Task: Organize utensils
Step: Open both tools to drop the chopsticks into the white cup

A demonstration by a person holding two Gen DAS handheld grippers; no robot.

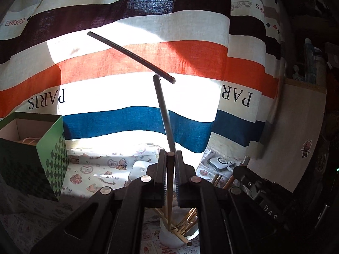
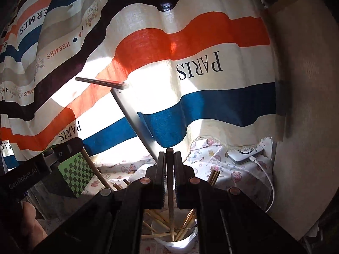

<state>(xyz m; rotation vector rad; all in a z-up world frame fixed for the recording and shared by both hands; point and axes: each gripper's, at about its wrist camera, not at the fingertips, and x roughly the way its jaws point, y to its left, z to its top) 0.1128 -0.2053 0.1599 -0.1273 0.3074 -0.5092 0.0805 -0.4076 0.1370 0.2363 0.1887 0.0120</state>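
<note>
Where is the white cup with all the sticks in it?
The white cup sits low in both wrist views, right below the shut left gripper and right gripper. It stands on the cartoon-print cloth, and each gripper holds one chopstick above it.

Two grippers are in view, the left gripper (image 1: 170,154) and the right gripper (image 2: 169,153), each pinching one chopstick (image 1: 169,182). One white cup (image 2: 180,241) stands below them with a bundle of chopsticks too tangled to count. Beside the cup are one green checkered box (image 1: 48,148), one desk lamp (image 1: 163,110), one white charger (image 2: 245,154) and one striped curtain (image 1: 135,59).
</note>
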